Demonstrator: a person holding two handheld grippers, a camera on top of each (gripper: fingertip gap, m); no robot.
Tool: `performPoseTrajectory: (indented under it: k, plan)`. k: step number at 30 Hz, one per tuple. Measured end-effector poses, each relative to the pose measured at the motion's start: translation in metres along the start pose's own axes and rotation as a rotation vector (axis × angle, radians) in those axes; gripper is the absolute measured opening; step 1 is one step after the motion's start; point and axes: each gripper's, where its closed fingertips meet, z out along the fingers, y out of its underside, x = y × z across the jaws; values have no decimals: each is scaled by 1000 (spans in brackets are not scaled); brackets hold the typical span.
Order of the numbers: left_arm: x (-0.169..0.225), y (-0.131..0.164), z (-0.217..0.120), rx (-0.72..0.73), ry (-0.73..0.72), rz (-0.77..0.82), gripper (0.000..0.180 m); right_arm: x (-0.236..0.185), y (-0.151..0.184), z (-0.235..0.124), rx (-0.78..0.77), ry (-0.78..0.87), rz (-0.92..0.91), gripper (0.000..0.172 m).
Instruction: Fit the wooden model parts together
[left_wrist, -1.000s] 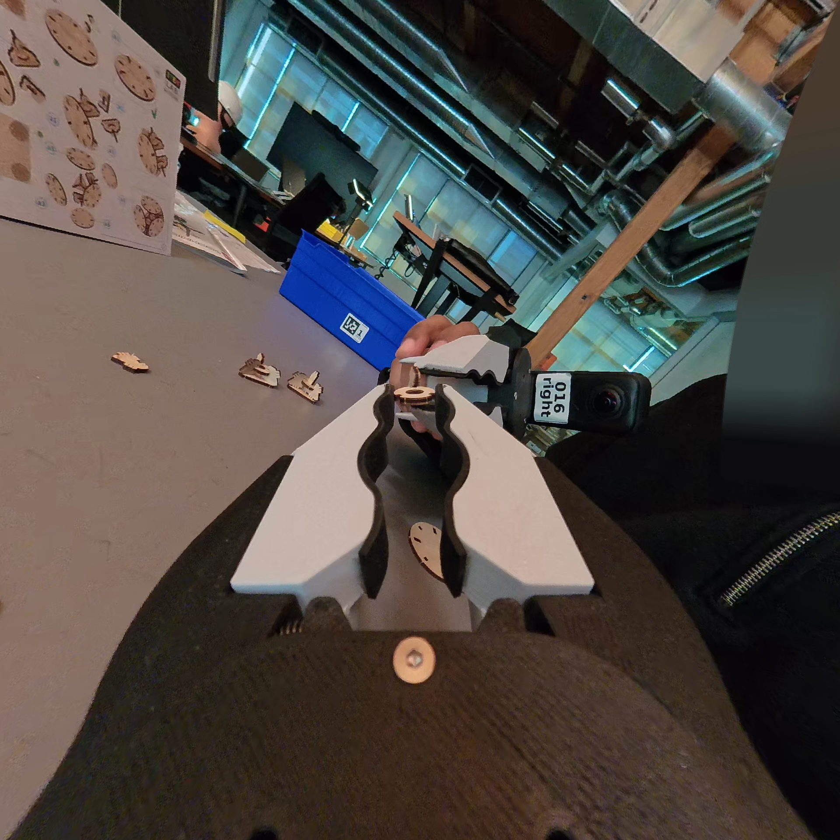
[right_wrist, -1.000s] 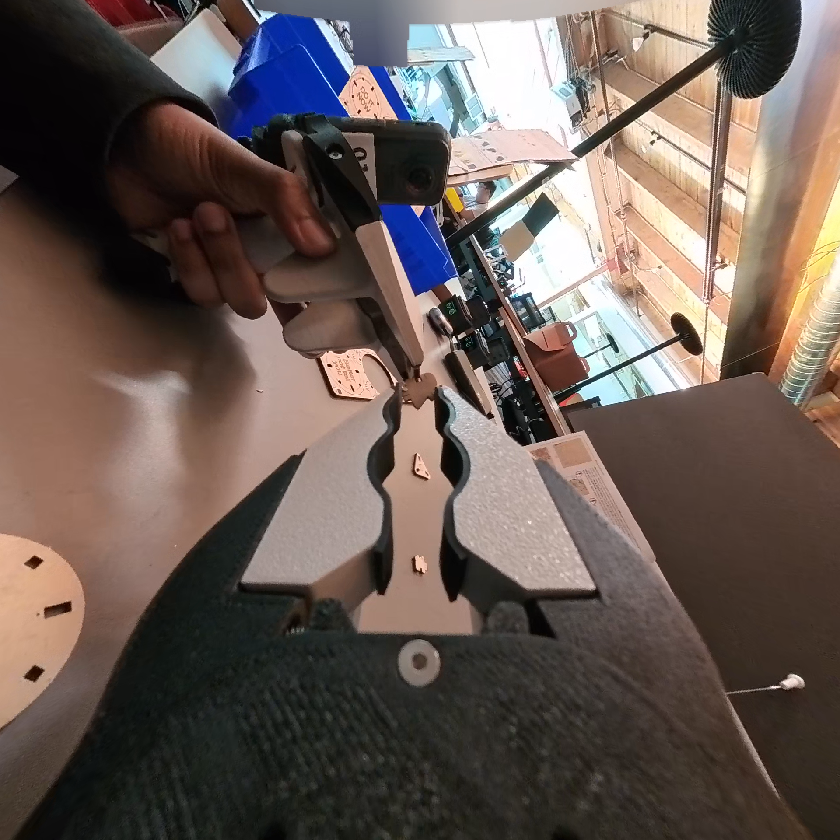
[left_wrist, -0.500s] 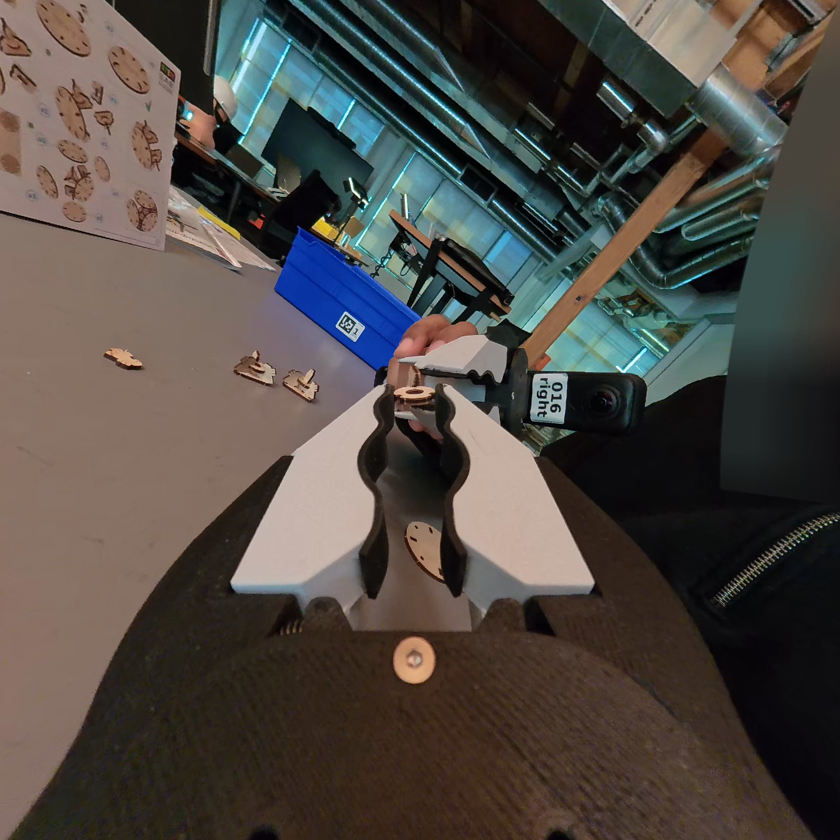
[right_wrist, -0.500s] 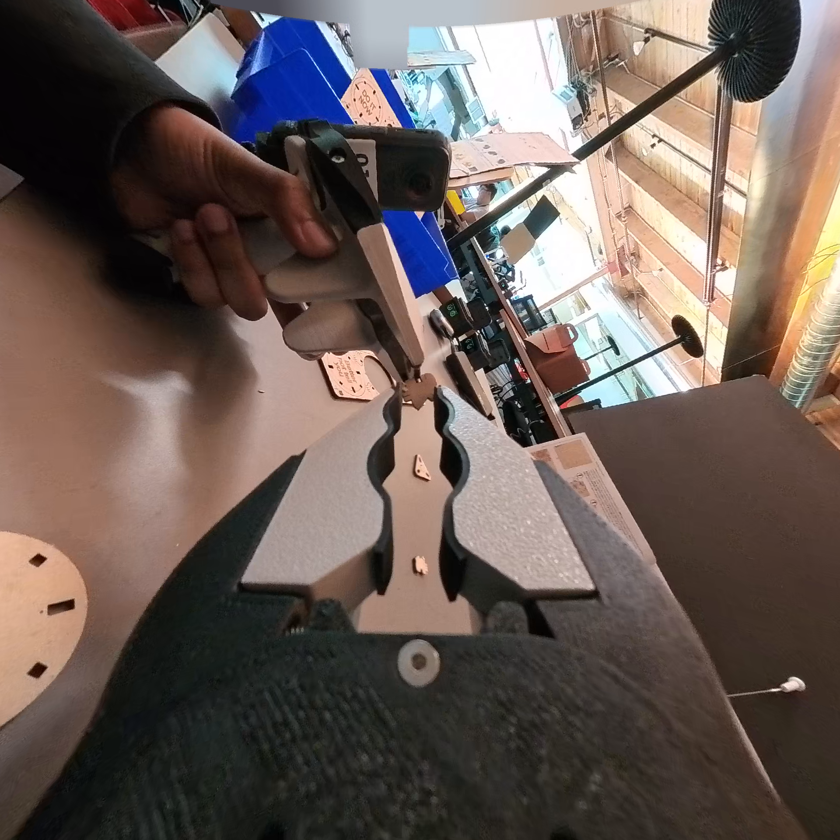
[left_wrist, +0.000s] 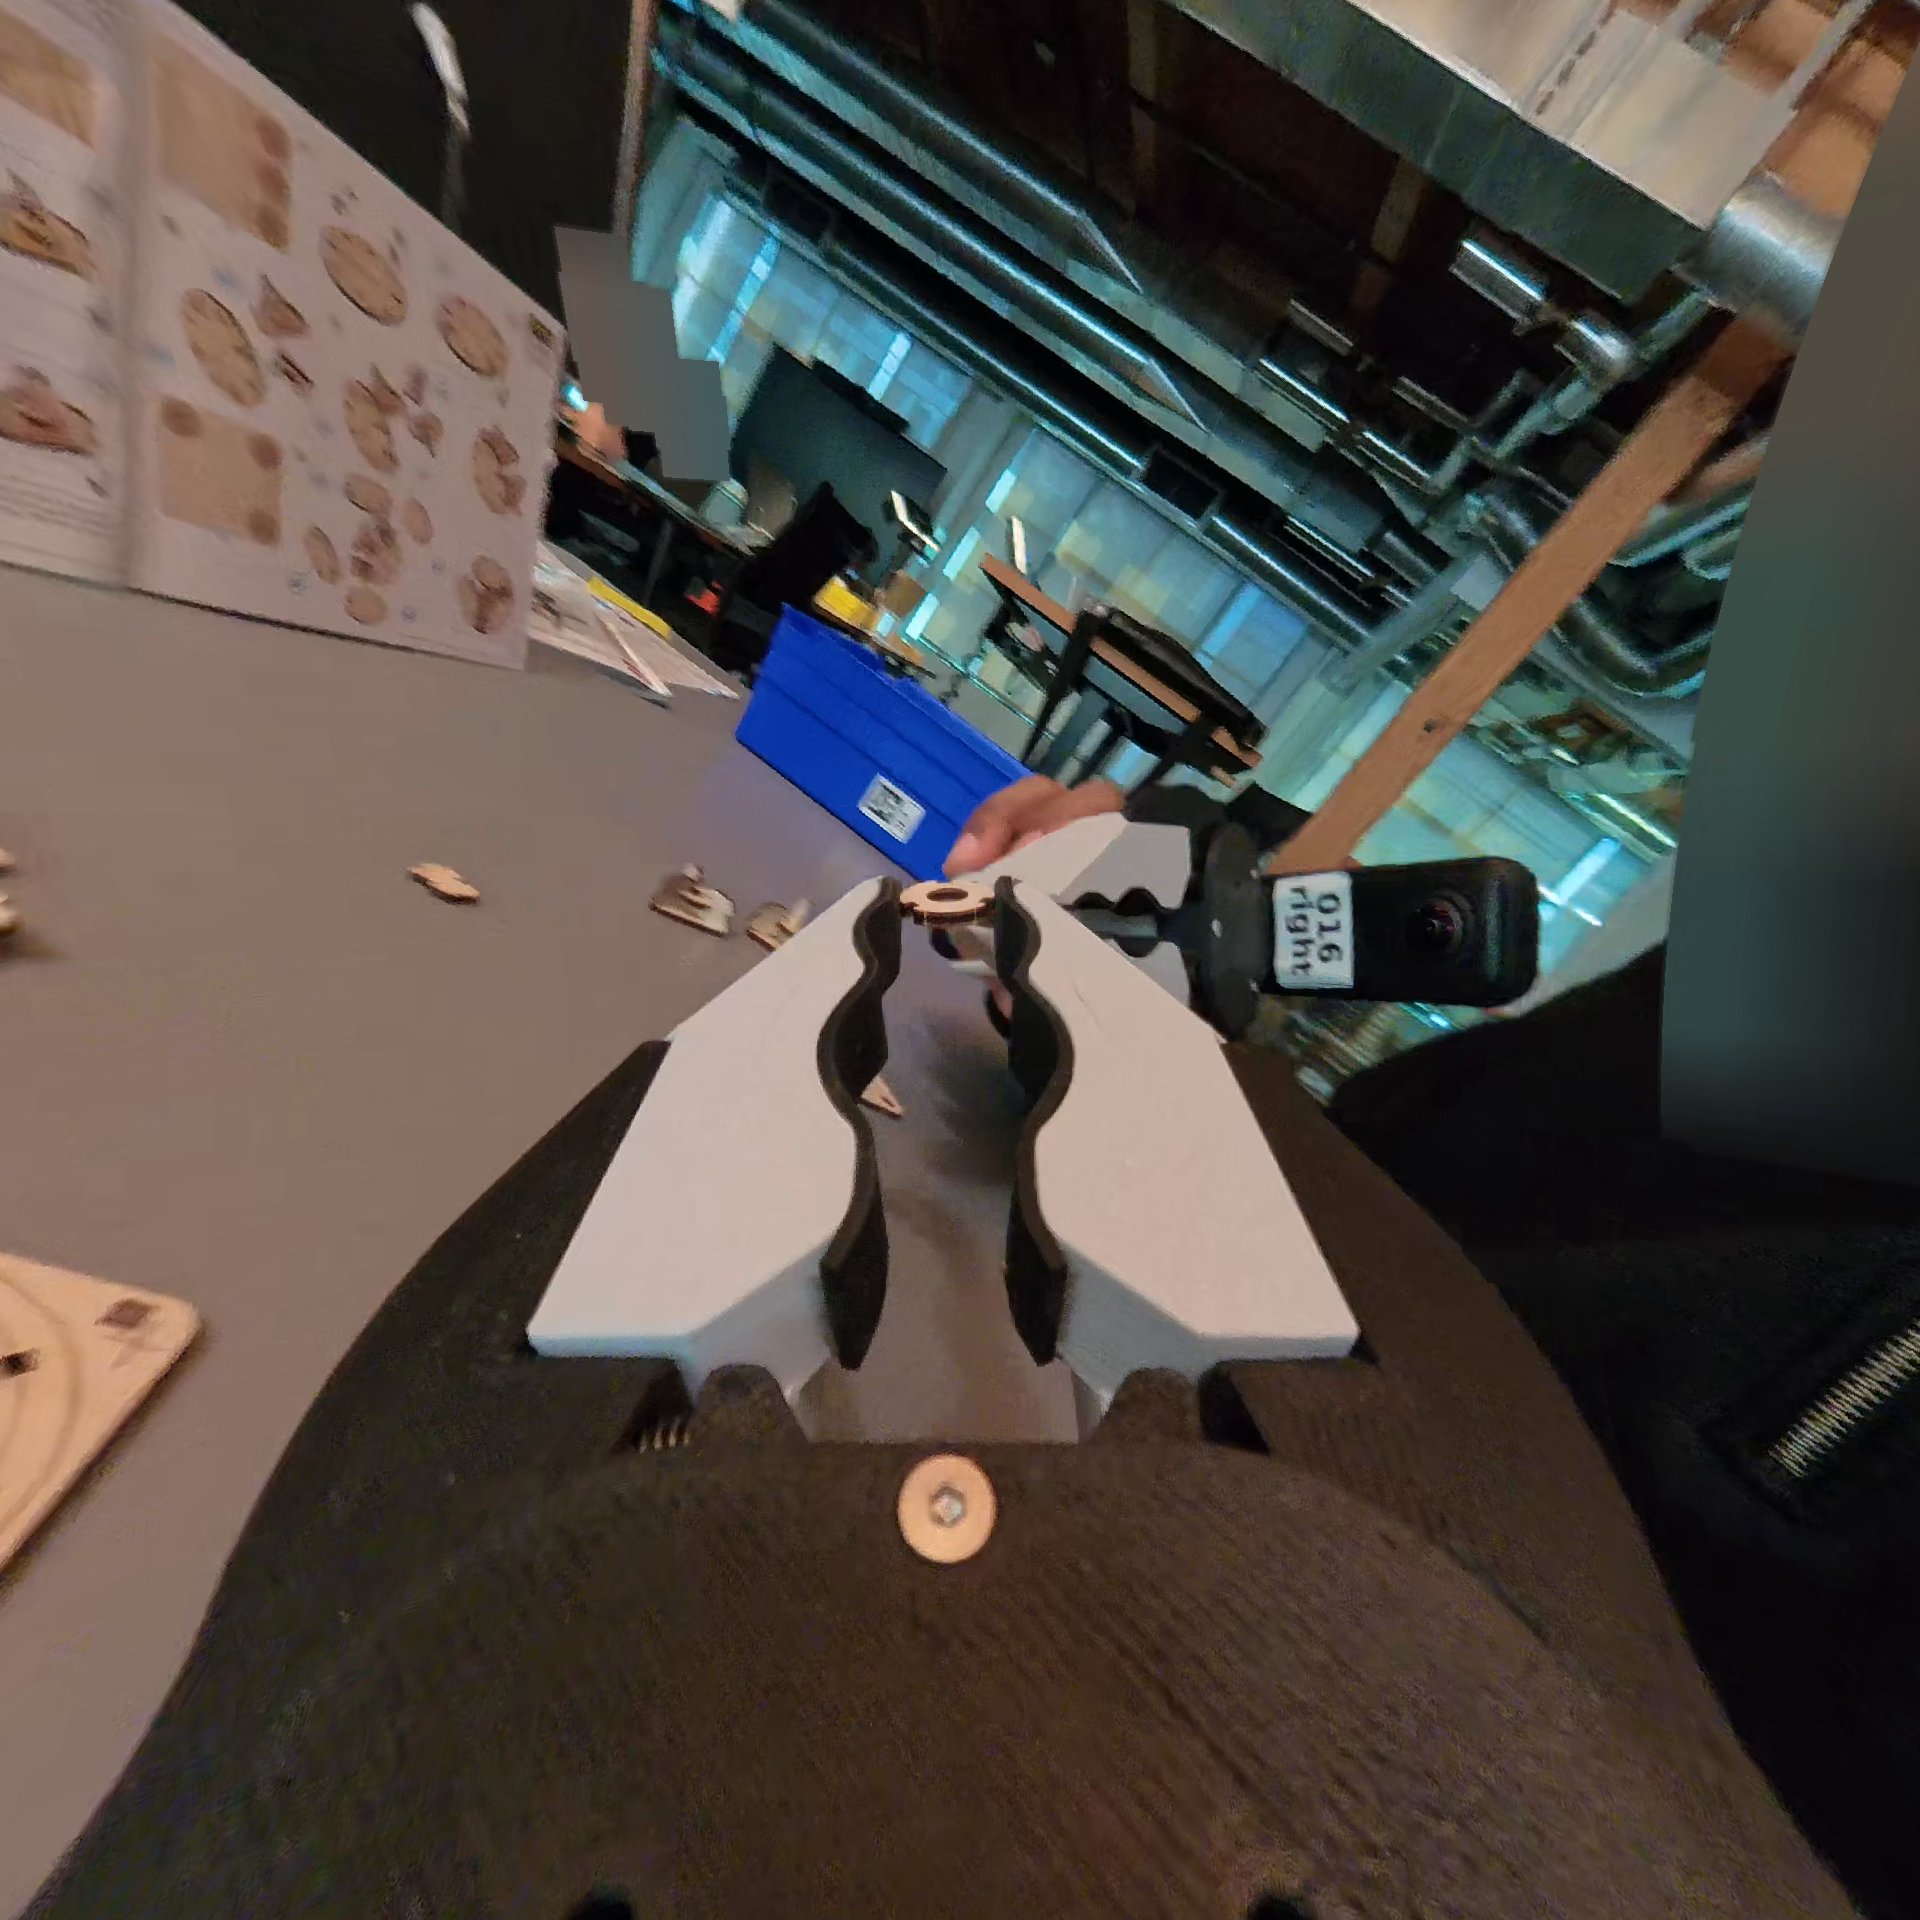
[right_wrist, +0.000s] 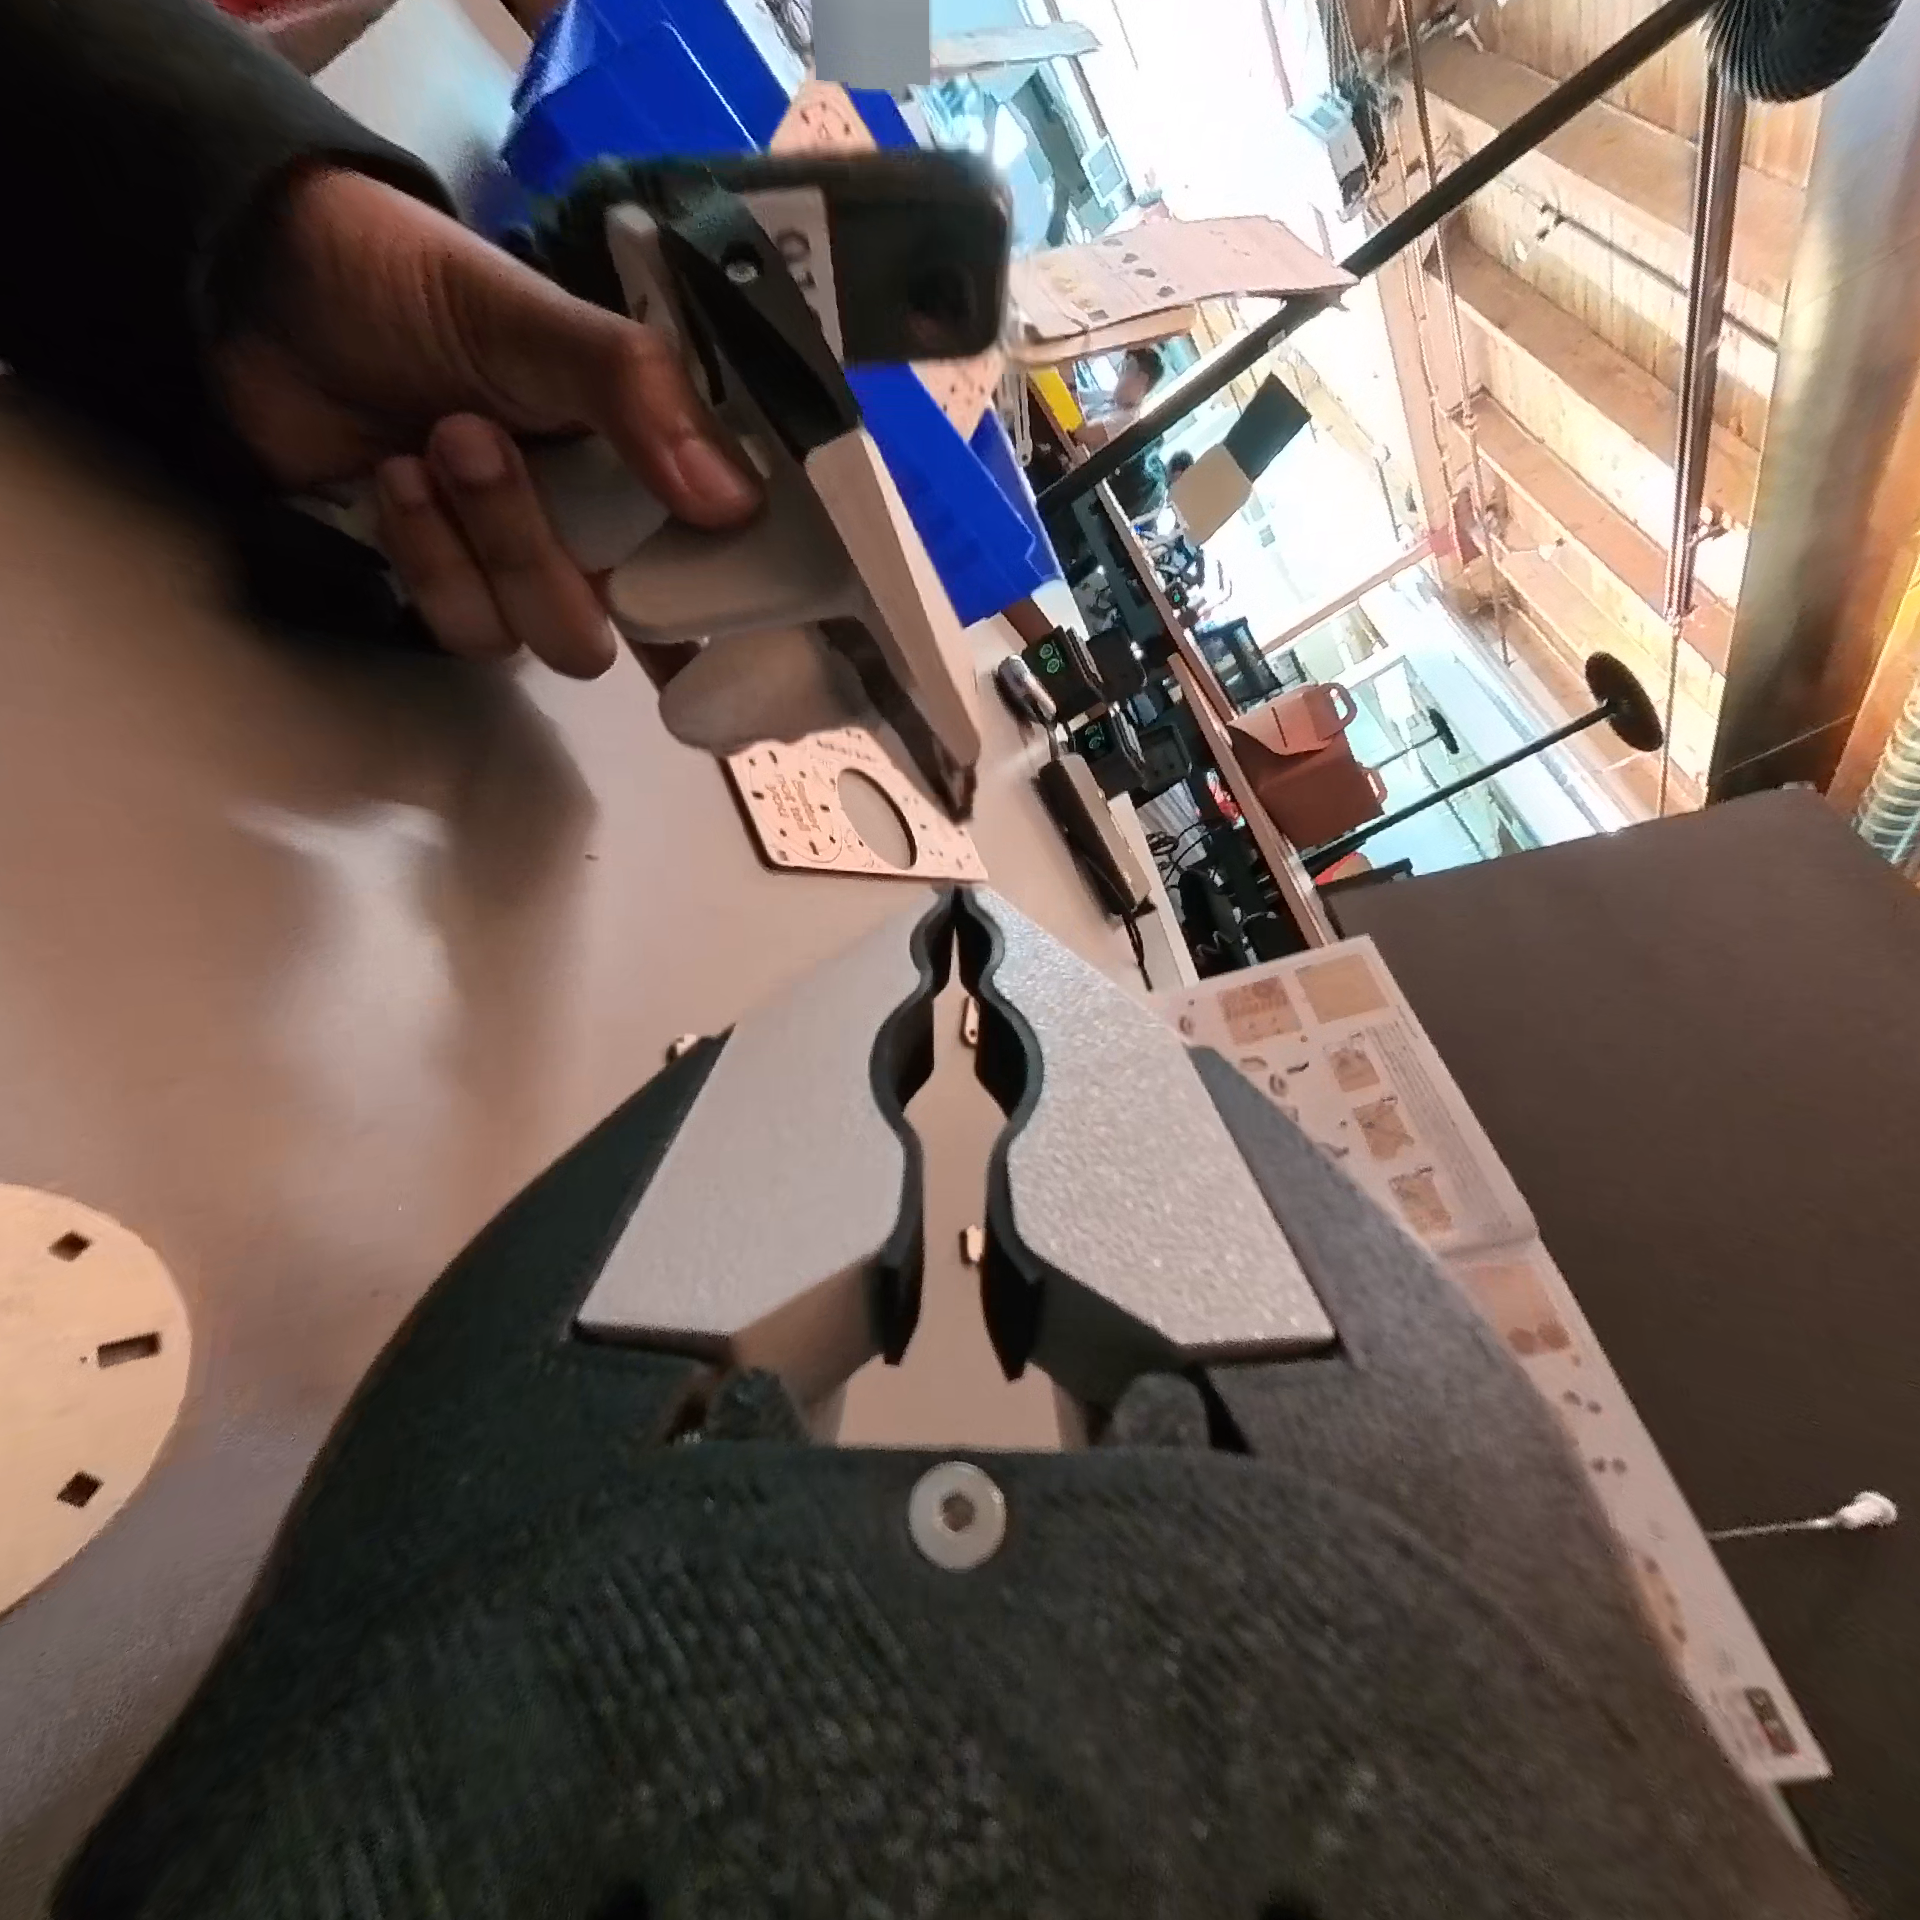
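Note:
My left gripper (left_wrist: 943, 906) is shut on a small notched wooden ring (left_wrist: 943, 900), which lies flat between its fingertips above the grey table (left_wrist: 312, 987). My right gripper (right_wrist: 957, 916) is shut, its pads meet and nothing shows between them. In the right wrist view a hand holds the left gripper (right_wrist: 961, 800) up and to the left, over a wooden plate with a round hole (right_wrist: 805, 821). In the left wrist view the right gripper's camera (left_wrist: 1403, 930) shows just right of my left fingertips.
Small wooden bits lie on the table (left_wrist: 447, 883) (left_wrist: 694, 902) (right_wrist: 969, 1023) (right_wrist: 972, 1242). A wooden disc with slots (right_wrist: 73, 1382) and a wooden plate (left_wrist: 73, 1371) lie near. There are also instruction sheets (left_wrist: 260, 416) (right_wrist: 1403, 1143) and a blue bin (left_wrist: 862, 769). The tips of both grippers are at nearly the same place.
My right gripper held a small wooden piece at its tips next to the ring; now its jaws have shut bare and the piece is gone from them. The two grippers have drawn apart.

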Motion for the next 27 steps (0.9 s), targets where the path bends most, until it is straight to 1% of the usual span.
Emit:
performPoseTrajectory:
  k: [3,6,8,9,11,13,17,20,24,27]
  plan:
    - [-11,-22,-15,128,-79,24,16,5,10,0,-34,5,50,0]
    - [-16,-34,-24,206,-93,0,15,4,21,3,-78,-18,121,0]
    - [-17,-34,-24,205,-97,-6,16,-9,33,8,-135,-101,210,3]
    - [-17,-33,-23,200,-98,-4,16,-23,41,10,-179,-184,280,8]
    - [-17,-31,-22,188,-96,0,16,-51,54,12,-290,-350,424,28]
    - [-16,-30,-21,183,-93,1,16,-62,60,13,-354,-412,503,36]
    - [-16,-28,-19,171,-85,-6,16,-64,55,17,-348,-452,643,40]
    - [-15,-26,-17,156,-82,-2,16,-67,61,21,-388,-508,732,43]
    - [-14,-23,-15,137,-78,5,15,-71,66,25,-421,-571,805,42]
    - [-13,-22,-14,132,-75,4,15,-71,67,28,-427,-575,809,36]
